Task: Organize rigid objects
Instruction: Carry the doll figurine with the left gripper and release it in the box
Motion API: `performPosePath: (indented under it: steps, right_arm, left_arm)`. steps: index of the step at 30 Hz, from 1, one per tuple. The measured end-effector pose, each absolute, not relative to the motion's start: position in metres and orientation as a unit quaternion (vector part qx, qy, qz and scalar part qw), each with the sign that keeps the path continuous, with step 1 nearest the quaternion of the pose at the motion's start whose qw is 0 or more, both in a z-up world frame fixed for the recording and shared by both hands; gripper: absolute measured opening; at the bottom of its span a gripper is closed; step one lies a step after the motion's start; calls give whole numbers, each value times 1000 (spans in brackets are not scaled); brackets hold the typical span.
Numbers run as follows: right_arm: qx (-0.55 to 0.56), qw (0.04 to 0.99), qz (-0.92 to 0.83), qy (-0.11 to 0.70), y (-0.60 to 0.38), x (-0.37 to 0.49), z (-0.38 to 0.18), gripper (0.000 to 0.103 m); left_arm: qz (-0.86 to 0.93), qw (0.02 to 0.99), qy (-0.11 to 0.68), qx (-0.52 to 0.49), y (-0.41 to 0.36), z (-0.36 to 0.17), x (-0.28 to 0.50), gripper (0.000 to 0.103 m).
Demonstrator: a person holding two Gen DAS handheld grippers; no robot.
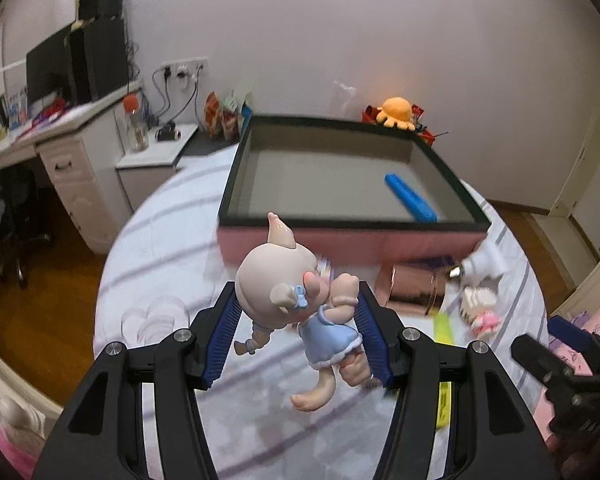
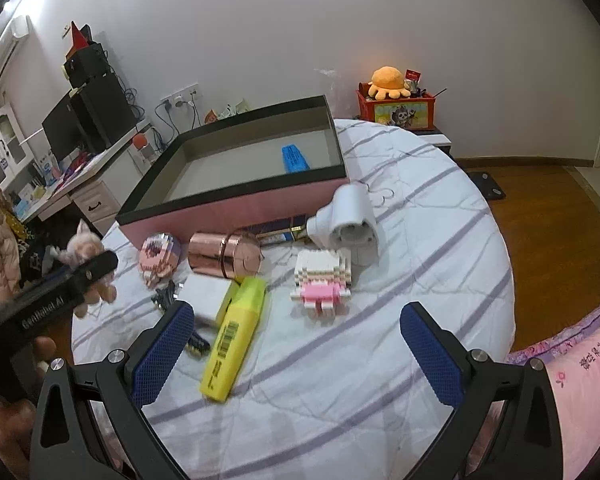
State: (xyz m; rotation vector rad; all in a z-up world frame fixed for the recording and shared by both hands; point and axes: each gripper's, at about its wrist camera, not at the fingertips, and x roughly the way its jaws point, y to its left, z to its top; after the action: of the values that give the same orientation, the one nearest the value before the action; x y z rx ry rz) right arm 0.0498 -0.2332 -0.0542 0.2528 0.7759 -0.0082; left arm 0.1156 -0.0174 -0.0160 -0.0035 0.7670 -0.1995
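A pink box (image 1: 352, 240) with a blue case (image 1: 410, 197) inside sits on the striped bed (image 2: 380, 360); before it, the left claw (image 1: 296, 336) clamps a pig figurine (image 1: 296, 300), while the right claw (image 2: 296, 356) gapes wide above a yellow highlighter (image 2: 236, 336).

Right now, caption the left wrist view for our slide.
Left gripper holds a pig figurine before the open box.

Centre frame, my left gripper (image 1: 296, 330) clamps a pale doll (image 1: 296, 300) in a blue dress, tilted; a blue bar (image 1: 410, 197) lies in the pink box (image 1: 340, 240) above.
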Motion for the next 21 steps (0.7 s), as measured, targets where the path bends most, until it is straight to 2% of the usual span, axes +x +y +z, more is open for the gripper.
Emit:
performPosePath:
  steps: [11, 21]
  right_arm:
    - [105, 927, -5, 360, -244, 108, -34, 103]
    - [104, 927, -5, 360, -254, 161, -34, 103]
  left_arm:
    - [-109, 923, 368, 20, -50, 6, 200, 57]
    - [-105, 899, 425, 8, -66, -41, 292, 58]
